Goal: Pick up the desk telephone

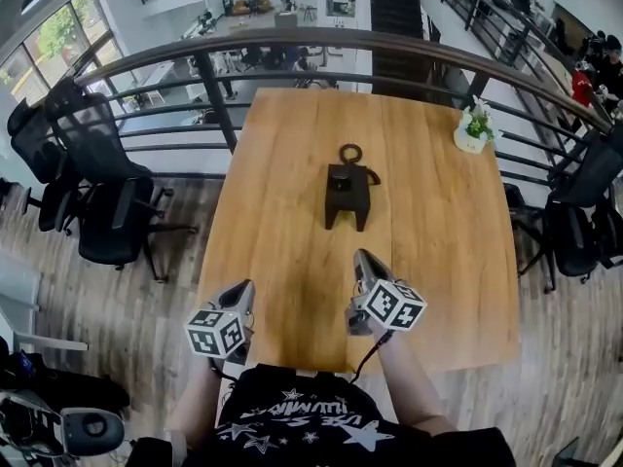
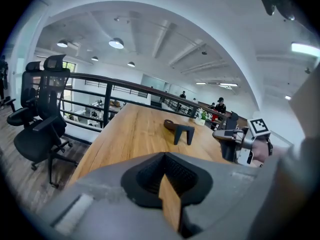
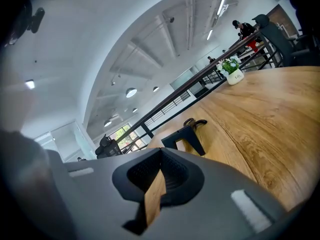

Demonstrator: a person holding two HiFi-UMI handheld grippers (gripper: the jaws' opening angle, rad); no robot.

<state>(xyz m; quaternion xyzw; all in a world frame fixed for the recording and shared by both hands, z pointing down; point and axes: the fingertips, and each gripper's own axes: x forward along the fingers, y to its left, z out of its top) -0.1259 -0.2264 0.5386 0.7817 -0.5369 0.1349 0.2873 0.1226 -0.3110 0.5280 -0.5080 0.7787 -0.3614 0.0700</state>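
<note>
The black desk telephone stands at the middle of the wooden table, a ring-shaped loop on its far side. It also shows ahead in the left gripper view and in the right gripper view. My left gripper hovers over the table's near left edge, jaws shut and empty. My right gripper is nearer the phone, just short of its front, also shut with nothing held. The right gripper appears at the right of the left gripper view.
A small potted plant sits at the table's far right corner. A dark metal railing runs behind the table. Black office chairs stand at the left and at the right on the wood floor.
</note>
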